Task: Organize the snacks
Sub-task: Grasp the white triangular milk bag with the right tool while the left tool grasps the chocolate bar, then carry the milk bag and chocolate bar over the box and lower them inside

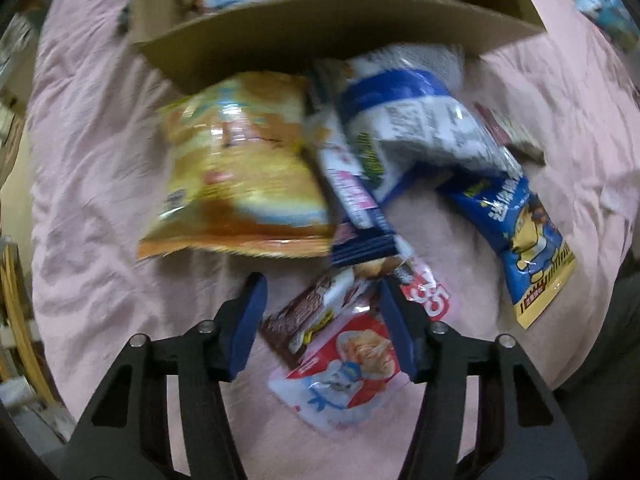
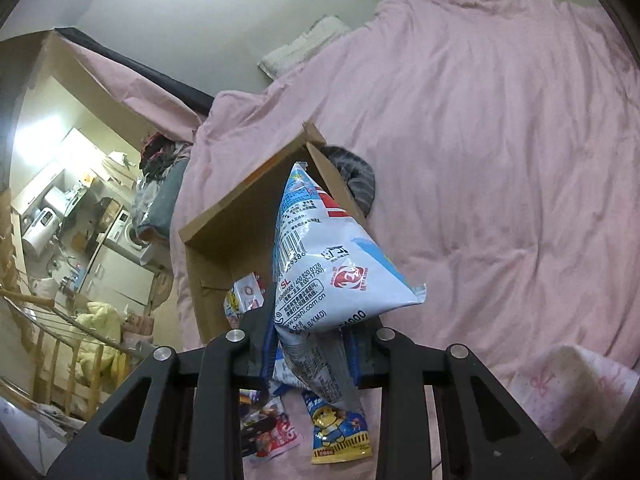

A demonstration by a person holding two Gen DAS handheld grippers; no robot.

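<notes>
In the left wrist view my left gripper (image 1: 320, 300) is open above a small pile of snack packs on the pink bed cover: a brown wafer pack (image 1: 316, 312) and a red and white pack (image 1: 348, 372) lie between its fingers. Ahead lie a yellow chip bag (image 1: 240, 168), a blue and white bag (image 1: 412, 120) and a blue cartoon bag (image 1: 524, 240). The cardboard box (image 1: 304, 36) stands behind them with snacks inside. In the right wrist view my right gripper (image 2: 312, 344) is shut on a light blue and white snack bag (image 2: 328, 264), held up above the box (image 2: 248, 208).
The pink bed cover (image 2: 500, 160) spreads wide to the right. A grey striped cat (image 2: 360, 176) lies behind the box. A room with appliances and a wooden rail (image 2: 60, 340) lies beyond the bed's left edge. More packs (image 2: 340, 432) lie below the right gripper.
</notes>
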